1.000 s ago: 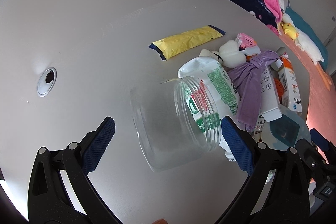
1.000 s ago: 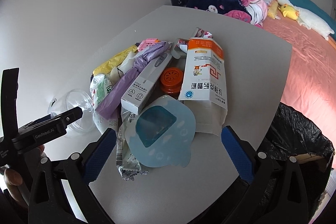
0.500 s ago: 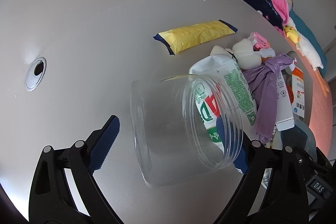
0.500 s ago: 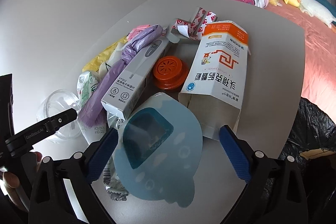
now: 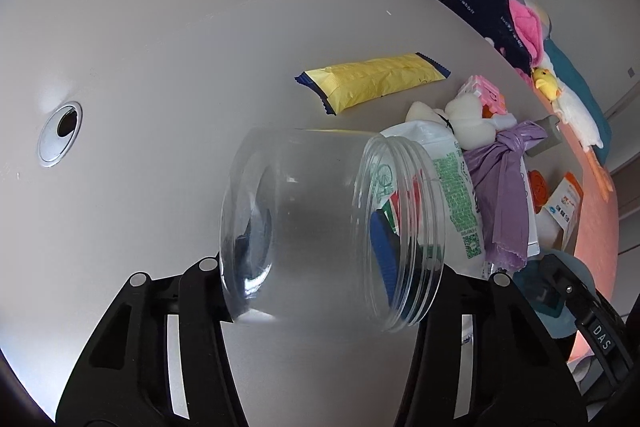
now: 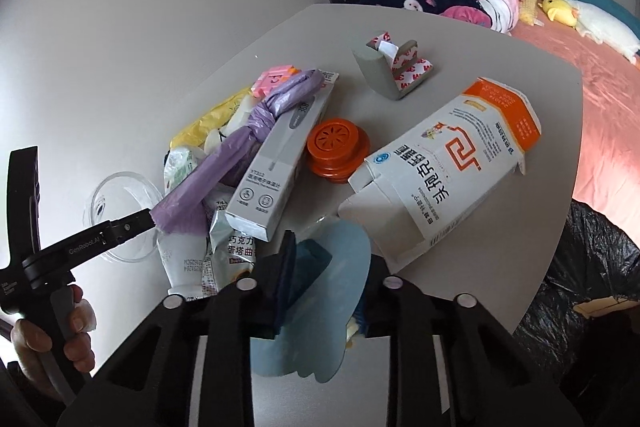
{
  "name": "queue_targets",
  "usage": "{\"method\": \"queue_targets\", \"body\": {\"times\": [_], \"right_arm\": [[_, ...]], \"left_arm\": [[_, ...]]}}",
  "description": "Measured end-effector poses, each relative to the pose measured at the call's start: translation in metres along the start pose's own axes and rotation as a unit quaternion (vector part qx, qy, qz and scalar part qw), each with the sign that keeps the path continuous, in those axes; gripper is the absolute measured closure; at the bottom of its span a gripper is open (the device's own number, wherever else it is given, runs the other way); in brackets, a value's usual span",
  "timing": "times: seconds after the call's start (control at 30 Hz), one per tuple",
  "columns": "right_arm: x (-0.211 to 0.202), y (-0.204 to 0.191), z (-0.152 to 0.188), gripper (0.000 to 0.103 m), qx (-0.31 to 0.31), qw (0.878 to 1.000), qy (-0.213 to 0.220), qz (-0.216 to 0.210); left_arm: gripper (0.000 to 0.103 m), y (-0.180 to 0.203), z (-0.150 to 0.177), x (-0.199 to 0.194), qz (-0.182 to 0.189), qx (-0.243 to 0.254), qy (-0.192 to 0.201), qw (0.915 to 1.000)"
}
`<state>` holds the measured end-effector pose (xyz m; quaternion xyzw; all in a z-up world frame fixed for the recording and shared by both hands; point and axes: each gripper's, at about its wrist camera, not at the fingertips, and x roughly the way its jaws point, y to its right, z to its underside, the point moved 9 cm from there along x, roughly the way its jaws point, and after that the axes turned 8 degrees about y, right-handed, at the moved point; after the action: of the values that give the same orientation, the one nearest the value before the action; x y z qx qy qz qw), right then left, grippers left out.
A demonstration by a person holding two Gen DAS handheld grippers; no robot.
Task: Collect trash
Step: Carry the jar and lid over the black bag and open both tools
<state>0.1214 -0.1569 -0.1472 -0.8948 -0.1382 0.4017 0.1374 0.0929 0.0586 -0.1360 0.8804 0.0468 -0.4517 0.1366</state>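
**A:** How far along is the cleanup? Looks barely started to me. The grey tabletop (image 6: 500,75) is still loaded: orange-and-white paper carton (image 6: 452,163), round orange plastic lid (image 6: 338,151), long white cardboard box (image 6: 280,167), knotted purple plastic bag (image 6: 236,155), grey foam corner piece (image 6: 390,67), yellow snack wrapper (image 5: 372,83). The black bin bag (image 6: 592,267) sits at the lower right of the right wrist view, off the tabletop edge, and I can't tell what's in it.

**B:** Yeah, I'd call this the first double pickup. Both sets of jaws have just been closing. The left gripper (image 5: 320,239) has the clear plastic jar (image 5: 320,227) between its jaws, one pad against the base, the other reaching in at the mouth, so it's clamped end to end. The right gripper (image 6: 322,283) is pinched onto the light blue flat plastic packet (image 6: 332,283) at the bottom centre.

**A:** Which way's the jar lying?

**B:** On its side in the middle of the left wrist view, long axis running roughly left to right, threaded mouth pointing right towards the pile, base to the left. The packet is bent up between the pads, so its axis is hard to call.

**A:** So nothing visibly binned yet, and everything else is left.
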Motion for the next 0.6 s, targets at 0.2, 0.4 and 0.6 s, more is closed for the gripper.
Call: {"method": "queue_targets", "body": {"times": [0.2, 0.4, 0.6], "right_arm": [[-0.017, -0.013, -0.013, 0.096, -0.005, 0.999, 0.031, -0.025], [-0.037, -0.025, -0.026, 0.100, -0.023, 0.998, 0.060, -0.030], [-0.059, -0.026, -0.033, 0.100, -0.025, 0.996, 0.081, -0.030]], "left_arm": [[0.053, -0.004, -0.004, -0.013, -0.001, -0.002, 0.017, 0.9999], [0.053, -0.002, -0.010, -0.030, 0.000, 0.006, 0.040, 0.9992], [0.053, 0.011, -0.018, -0.047, 0.008, 0.021, 0.060, 0.9979]]}}
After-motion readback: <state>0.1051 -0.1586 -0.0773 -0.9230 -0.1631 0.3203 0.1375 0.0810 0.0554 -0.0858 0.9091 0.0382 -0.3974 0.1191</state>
